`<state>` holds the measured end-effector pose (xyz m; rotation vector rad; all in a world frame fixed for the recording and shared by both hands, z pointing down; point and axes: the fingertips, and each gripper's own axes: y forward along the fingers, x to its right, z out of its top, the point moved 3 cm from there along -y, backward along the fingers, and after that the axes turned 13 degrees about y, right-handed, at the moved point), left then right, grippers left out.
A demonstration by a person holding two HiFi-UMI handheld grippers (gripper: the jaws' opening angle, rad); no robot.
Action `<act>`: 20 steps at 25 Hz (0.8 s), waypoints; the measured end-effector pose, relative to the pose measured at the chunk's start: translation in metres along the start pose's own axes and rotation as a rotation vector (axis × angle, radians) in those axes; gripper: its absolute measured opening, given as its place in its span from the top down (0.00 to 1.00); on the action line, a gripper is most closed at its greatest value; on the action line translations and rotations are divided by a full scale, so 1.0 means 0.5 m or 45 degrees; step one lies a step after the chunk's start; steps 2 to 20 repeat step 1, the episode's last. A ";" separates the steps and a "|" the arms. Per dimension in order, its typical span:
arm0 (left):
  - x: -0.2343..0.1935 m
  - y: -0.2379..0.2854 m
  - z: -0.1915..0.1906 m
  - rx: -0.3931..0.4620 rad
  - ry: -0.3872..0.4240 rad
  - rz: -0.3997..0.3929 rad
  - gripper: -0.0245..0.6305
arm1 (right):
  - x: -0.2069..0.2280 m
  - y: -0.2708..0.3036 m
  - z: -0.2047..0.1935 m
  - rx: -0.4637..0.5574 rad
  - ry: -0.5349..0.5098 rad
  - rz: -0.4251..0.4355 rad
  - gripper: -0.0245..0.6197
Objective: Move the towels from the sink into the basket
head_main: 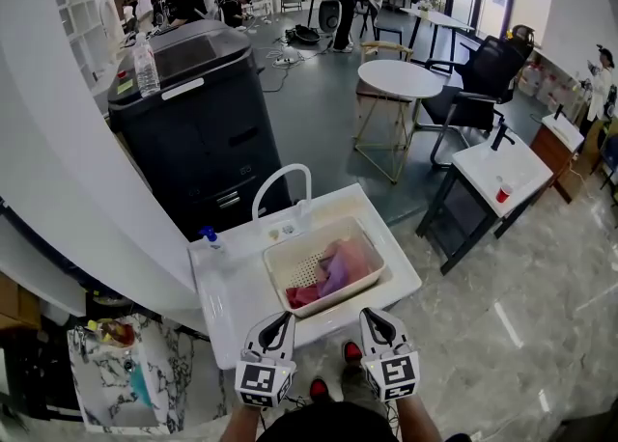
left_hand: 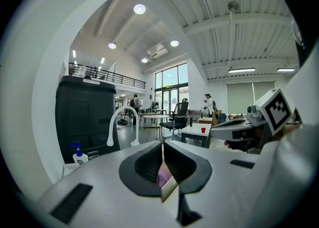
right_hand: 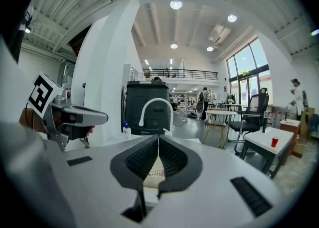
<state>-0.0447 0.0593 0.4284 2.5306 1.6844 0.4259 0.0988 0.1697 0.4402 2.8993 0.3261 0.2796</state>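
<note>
While both hang closed, left gripper [head_main: 284,318] and right gripper [head_main: 371,317] face the sink [head_main: 224,288] edge.

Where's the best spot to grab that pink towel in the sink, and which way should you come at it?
Probably its crumpled top fold. The pink towel lies bunched at the right end of the sink, beside the other towels, so its raised creases give something to pinch. Come down from above, since the sink walls stand all around it and block the sides.
</note>
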 end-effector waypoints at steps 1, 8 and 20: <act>0.001 0.001 0.000 -0.001 0.000 -0.001 0.94 | 0.001 0.000 -0.001 -0.001 -0.001 0.000 0.91; 0.001 0.001 0.000 -0.001 0.000 -0.001 0.94 | 0.001 0.000 -0.001 -0.001 -0.001 0.000 0.91; 0.001 0.001 0.000 -0.001 0.000 -0.001 0.94 | 0.001 0.000 -0.001 -0.001 -0.001 0.000 0.91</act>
